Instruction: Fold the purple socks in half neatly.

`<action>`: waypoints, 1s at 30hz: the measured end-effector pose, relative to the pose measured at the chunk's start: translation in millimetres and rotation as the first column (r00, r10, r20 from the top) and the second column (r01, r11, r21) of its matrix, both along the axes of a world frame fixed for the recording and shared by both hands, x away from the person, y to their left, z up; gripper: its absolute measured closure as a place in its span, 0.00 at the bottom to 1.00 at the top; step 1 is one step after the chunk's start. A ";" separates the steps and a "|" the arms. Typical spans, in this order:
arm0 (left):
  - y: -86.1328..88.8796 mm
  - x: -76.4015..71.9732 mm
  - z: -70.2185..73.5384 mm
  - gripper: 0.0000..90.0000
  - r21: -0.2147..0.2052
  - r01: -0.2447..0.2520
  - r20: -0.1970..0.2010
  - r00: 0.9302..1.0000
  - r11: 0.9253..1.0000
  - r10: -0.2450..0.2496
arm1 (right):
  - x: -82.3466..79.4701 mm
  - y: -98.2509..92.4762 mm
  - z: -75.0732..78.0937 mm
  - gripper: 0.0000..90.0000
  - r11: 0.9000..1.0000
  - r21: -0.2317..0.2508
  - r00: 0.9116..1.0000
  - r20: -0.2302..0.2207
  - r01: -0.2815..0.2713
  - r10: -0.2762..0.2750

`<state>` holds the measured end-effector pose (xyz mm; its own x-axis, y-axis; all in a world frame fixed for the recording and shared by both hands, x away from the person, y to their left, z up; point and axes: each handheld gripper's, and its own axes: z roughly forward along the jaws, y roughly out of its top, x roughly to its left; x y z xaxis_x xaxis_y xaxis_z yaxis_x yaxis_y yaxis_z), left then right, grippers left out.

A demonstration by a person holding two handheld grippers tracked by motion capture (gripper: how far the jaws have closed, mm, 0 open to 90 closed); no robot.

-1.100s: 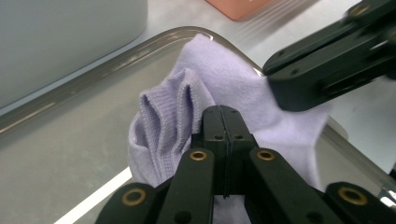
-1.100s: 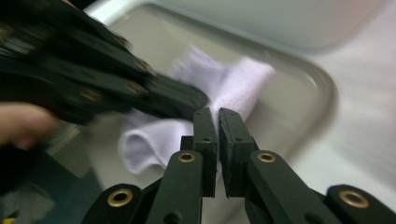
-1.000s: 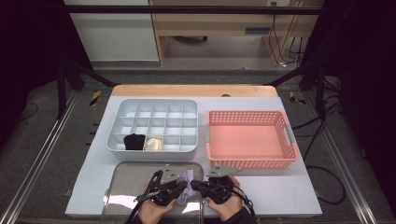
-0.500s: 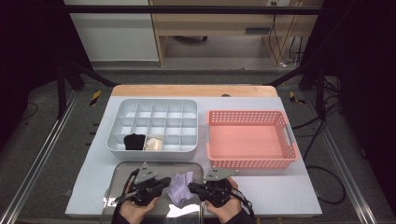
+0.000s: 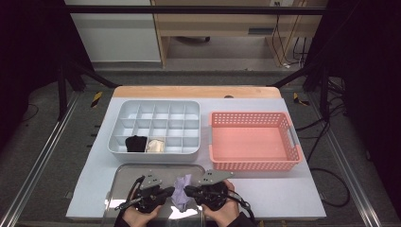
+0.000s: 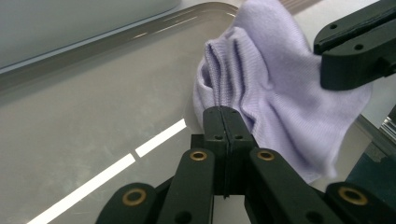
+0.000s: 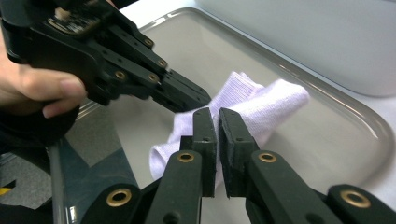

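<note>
— Lilac knit, that's what both claws have hold of: a small purple sock bunched up between them, over the near part of the metal tray.

— Which claw has which end?

— The left claw comes at the sock from its left side, the right claw from its right. They face each other, tips nearly meeting, with the sock between them.

— Are they actually pinching it?

— In the left gripper view the left claw has its jaws pressed tight together on a fold at the sock's ribbed edge. In the right gripper view the right claw stands nearly closed, a thin slit left between the jaws, with the sock right at its tips. I'd say it nips the cloth, though the contact itself is hidden behind the jaws.

— And the tray?

— Shiny steel, on the white surface, at the person's edge. Just beyond the tray sits a grey divided box; in its nearest row lie a black bundle and a cream one, side by side. To the right of that box, and beyond the tray's right corner, stands a pink basket.

— The hands?

— Each grips its tool from beneath, at the tray's near edge.
</note>
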<state>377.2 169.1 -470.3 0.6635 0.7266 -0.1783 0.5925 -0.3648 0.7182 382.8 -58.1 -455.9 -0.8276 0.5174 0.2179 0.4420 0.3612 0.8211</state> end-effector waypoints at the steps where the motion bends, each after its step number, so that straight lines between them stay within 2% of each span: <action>1: 0.0 0.0 0.0 0.99 0.000 0.000 0.000 1.000 1.000 0.000 | 0.0 2.6 -0.1 0.96 1.000 -0.002 1.000 -0.002 -0.010 0.010; 9: -5.5 0.4 -2.5 0.99 0.005 0.011 -0.019 1.000 1.000 -0.011 | -0.4 16.2 -7.1 0.96 0.996 -0.023 0.996 -0.004 -0.089 0.089; 11: -5.3 1.0 -2.7 0.99 0.005 0.010 -0.021 1.000 1.000 -0.009 | -0.7 17.1 -8.8 0.96 0.995 -0.030 0.996 -0.005 -0.092 0.092; 12: -4.5 2.3 -2.7 0.99 0.006 0.007 -0.024 1.000 1.000 -0.007 | -0.5 19.5 -13.8 0.95 0.995 -0.047 0.996 -0.008 -0.093 0.093; 14: -2.1 4.5 -1.1 0.99 -0.006 -0.003 -0.020 1.000 1.000 0.003 | 0.1 20.7 -17.5 0.95 0.995 -0.040 0.996 -0.017 -0.094 0.093; 18: 6.8 8.6 13.1 0.98 -0.058 -0.012 0.031 0.999 0.998 0.014 | -0.5 20.7 -19.5 0.95 0.996 -0.031 0.996 -0.012 -0.088 0.087; 19: 6.8 8.6 13.1 0.97 -0.058 -0.012 0.031 0.999 0.998 0.014 | -0.7 20.7 -19.9 0.95 0.996 -0.030 0.996 -0.009 -0.088 0.087; 20: 9.5 9.8 22.9 0.95 -0.086 -0.001 0.068 0.998 0.996 0.007 | -0.8 20.9 -20.3 0.95 0.996 -0.027 0.996 -0.008 -0.088 0.088; 23: 6.2 9.6 35.1 0.88 -0.101 0.038 0.119 0.992 0.994 -0.026 | -0.9 21.2 -20.5 0.95 0.996 -0.026 0.996 -0.006 -0.088 0.087; 26: -6.3 10.0 36.6 0.76 -0.063 0.086 0.134 0.988 0.994 -0.077 | -1.3 21.5 -20.5 0.95 0.996 -0.028 0.996 -0.003 -0.088 0.088; 28: -14.9 12.0 32.1 0.69 -0.014 0.083 0.147 0.986 0.996 -0.080 | -1.5 21.8 -20.3 0.95 0.996 -0.030 0.996 0.000 -0.088 0.088; 30: -18.0 16.9 26.2 0.66 0.026 0.070 0.129 0.989 0.997 -0.073 | -2.3 21.7 -20.1 0.94 0.996 -0.032 0.996 0.005 -0.087 0.087</action>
<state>394.1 151.1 -444.2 0.7305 0.6790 -0.0722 0.4664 -0.4190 0.7790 380.4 -36.4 -476.0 -0.8711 0.4498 0.1971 0.4026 0.4242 0.8111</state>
